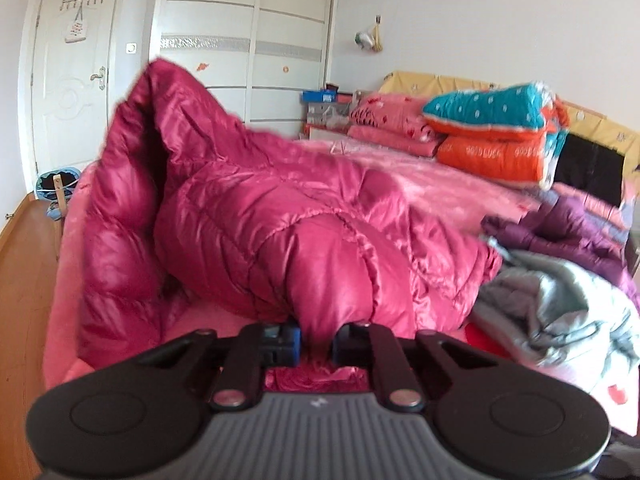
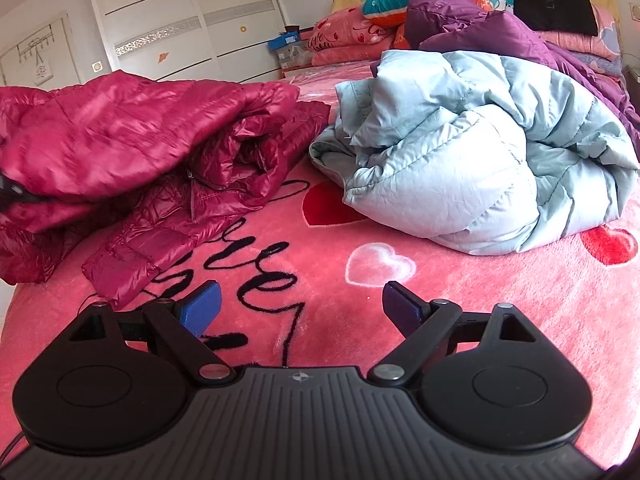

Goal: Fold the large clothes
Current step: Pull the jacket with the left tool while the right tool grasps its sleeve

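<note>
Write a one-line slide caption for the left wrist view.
Left gripper shut on a fold of the magenta down jacket, lifting it off the pink bed blanket.

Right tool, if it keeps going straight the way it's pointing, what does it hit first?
Probably the pink blanket itself: the open right tool points down at bare bedding, with the light blue jacket lying farther on.

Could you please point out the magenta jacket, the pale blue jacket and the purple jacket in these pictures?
Magenta jacket (image 1: 256,208): left wrist view, on its quilted middle.
Pale blue jacket (image 2: 460,140): right wrist view, on its bunched upper folds.
Purple jacket (image 2: 472,24): right wrist view, on its raised part behind the blue one.
</note>
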Motion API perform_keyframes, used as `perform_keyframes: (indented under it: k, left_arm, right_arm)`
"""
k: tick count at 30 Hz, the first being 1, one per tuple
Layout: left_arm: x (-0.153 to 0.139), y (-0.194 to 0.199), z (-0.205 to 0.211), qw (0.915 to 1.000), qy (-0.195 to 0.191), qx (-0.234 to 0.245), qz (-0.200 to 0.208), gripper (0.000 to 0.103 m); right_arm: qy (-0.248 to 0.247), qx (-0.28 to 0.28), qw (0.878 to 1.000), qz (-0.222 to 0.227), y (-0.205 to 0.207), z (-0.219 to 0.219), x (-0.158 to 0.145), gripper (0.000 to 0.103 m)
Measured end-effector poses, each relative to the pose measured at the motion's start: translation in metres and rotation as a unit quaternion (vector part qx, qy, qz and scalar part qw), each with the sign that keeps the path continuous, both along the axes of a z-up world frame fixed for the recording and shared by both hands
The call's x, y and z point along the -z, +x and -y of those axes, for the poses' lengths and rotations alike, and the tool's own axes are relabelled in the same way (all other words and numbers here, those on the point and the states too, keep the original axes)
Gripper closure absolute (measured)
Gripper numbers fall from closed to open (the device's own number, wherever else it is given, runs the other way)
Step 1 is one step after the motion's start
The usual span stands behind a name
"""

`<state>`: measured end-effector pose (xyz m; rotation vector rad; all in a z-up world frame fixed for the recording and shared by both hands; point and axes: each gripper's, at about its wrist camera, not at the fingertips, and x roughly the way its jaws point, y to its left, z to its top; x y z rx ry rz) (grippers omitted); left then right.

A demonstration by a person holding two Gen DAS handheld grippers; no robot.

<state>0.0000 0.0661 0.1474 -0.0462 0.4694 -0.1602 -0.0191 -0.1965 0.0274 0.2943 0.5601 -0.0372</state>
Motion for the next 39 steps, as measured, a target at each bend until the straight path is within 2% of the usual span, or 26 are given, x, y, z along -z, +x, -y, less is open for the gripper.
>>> perform_keyframes:
  k: [5, 11, 21, 31, 39]
  left_arm:
    - [-0.022, -0.029, -0.030, 0.9995, -0.031, -0.010, 0.000, 0.093]
    - [-0.037, -0.057, -0.052, 0.9986, -0.047, -0.024, 0.003, 0.093]
    - [-0.032, -0.100, -0.091, 0.9962, -0.068, -0.050, -0.021, 0.094]
    - [-0.032, -0.144, -0.118, 0.9942, -0.094, -0.038, -0.035, 0.094]
    - [-0.020, -0.165, -0.141, 0.9931, -0.096, -0.035, -0.057, 0.094]
  right_arm:
    - [-0.004, -0.009, 1.000, 0.002, -0.001, -0.004, 0.001, 0.000]
    - [-0.011, -0.019, 1.000, -0.007, -0.007, -0.008, 0.005, 0.000]
    - [-0.009, -0.016, 0.999, -0.027, -0.031, -0.008, 0.012, 0.000]
    - [-0.020, -0.006, 0.999, -0.045, -0.063, -0.012, 0.006, 0.000]
    - [0.060, 0.039, 0.997, -0.040, -0.083, 0.010, -0.007, 0.000]
